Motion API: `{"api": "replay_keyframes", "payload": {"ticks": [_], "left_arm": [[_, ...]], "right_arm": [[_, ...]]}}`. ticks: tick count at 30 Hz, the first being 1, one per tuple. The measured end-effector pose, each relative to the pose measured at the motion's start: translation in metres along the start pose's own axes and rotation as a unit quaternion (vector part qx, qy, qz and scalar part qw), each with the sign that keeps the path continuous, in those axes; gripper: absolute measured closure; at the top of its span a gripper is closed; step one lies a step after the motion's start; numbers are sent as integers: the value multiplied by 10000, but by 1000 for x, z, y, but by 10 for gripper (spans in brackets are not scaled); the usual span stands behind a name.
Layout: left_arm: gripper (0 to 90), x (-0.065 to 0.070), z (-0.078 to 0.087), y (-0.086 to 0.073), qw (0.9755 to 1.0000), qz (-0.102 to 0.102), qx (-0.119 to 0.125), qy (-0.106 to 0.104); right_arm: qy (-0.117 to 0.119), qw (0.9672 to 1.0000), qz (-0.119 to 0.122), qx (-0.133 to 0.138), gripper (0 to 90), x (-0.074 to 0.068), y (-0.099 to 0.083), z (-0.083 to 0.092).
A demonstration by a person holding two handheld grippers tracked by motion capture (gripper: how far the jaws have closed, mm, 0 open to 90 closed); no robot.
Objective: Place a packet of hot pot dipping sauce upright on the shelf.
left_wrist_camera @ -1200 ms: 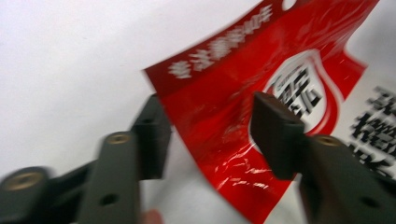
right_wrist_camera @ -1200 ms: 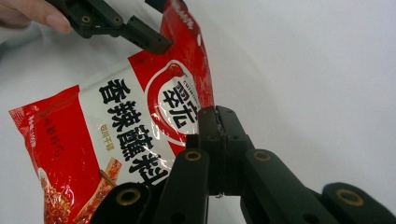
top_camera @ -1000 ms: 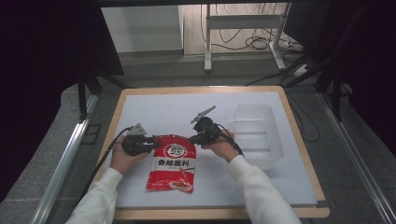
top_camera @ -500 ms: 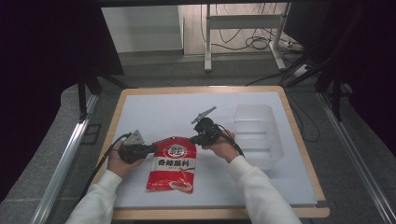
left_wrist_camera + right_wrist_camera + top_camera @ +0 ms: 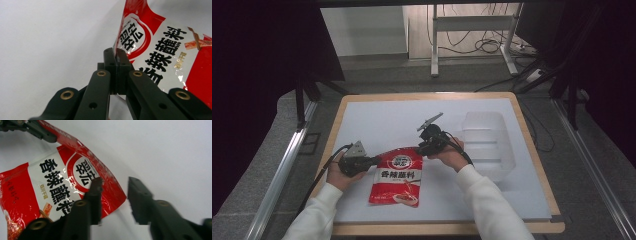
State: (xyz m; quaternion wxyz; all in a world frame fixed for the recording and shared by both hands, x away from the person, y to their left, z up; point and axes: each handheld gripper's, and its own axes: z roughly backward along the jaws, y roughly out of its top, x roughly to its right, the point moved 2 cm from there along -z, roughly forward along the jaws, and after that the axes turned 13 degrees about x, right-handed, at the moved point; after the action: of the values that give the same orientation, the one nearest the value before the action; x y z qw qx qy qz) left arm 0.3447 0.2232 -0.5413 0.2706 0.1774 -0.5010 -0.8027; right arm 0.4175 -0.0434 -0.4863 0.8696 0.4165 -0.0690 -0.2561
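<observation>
A red and white snack packet (image 5: 398, 177) lies flat on the white table mat (image 5: 377, 120). My left gripper (image 5: 373, 161) reaches in from the left and is shut on the packet's top left edge; in the left gripper view the jaws (image 5: 115, 53) pinch the packet (image 5: 162, 50) between them. My right gripper (image 5: 418, 149) is at the packet's top right corner. Its jaws have just been opening and stand apart (image 5: 115, 183), with the packet's corner (image 5: 115, 195) lying loose between them, not pressed. The left gripper (image 5: 37, 131) also appears at the top of the right gripper view.
A clear plastic container (image 5: 488, 142) stands on the mat to the right of my right hand. The table's wooden rim (image 5: 532, 145) runs just beyond it. Metal rails and a desk frame with cables lie past the table.
The left hand has shifted slightly toward the near edge, at the packet's top left edge. The right hand has kept its place at the top right corner.
</observation>
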Motion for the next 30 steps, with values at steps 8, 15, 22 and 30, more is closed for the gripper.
{"api": "replay_keyframes", "payload": {"ticks": [8, 15, 22, 30], "left_arm": [[900, -1, 3, 0, 10000, -58, -12, -18], [900, -2, 4, 0, 10000, -36, 8, -20], [900, -2, 4, 0, 10000, -8, 19, -5], [893, -3, 5, 1, 10000, 30, 66, 53]], "right_arm": [[-170, 9994, 296, -2, 408, -1, 17, -3], [156, 9981, 425, -415, 474, -5, 22, -29], [441, 9956, 538, -632, 754, -10, 20, -40], [754, 9938, 562, -591, 887, -10, 21, -36]]}}
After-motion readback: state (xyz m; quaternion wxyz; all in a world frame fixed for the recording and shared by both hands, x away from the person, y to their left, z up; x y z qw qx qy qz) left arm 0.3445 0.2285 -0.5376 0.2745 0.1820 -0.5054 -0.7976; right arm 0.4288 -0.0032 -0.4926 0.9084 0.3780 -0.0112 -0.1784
